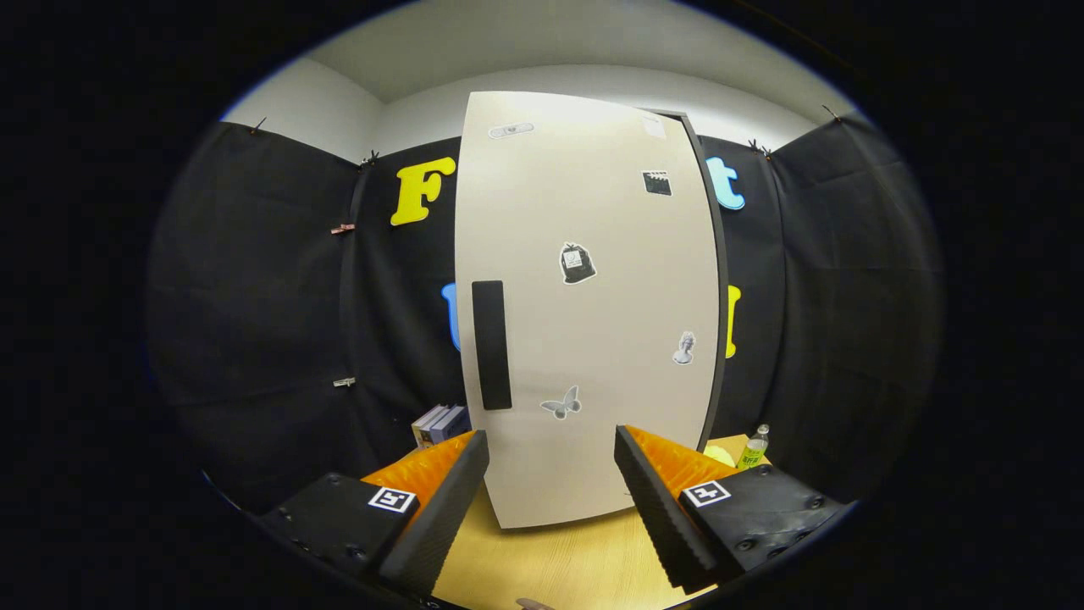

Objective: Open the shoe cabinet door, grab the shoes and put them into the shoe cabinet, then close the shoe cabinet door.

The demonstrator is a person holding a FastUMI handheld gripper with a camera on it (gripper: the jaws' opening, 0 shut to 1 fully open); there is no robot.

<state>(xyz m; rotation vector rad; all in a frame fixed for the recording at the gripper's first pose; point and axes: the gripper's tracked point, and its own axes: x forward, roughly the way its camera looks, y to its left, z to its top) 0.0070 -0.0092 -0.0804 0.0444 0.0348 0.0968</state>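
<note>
A tall white shoe cabinet (584,305) stands on the wooden table just ahead of my fingers. Its door is closed, with a black vertical handle (491,345) near its left edge and several small stickers on the front. My gripper (550,449) is open, its two black ribbed fingers spread wide in front of the cabinet's lower part, nothing between them. The left finger (440,508) tip sits just below the handle's level. No shoes are visible.
A few books (439,424) lie on the table left of the cabinet. A green-labelled plastic bottle (753,447) and a yellowish object (720,455) stand to its right. Bare wooden tabletop (550,559) runs between my fingers up to the cabinet's base.
</note>
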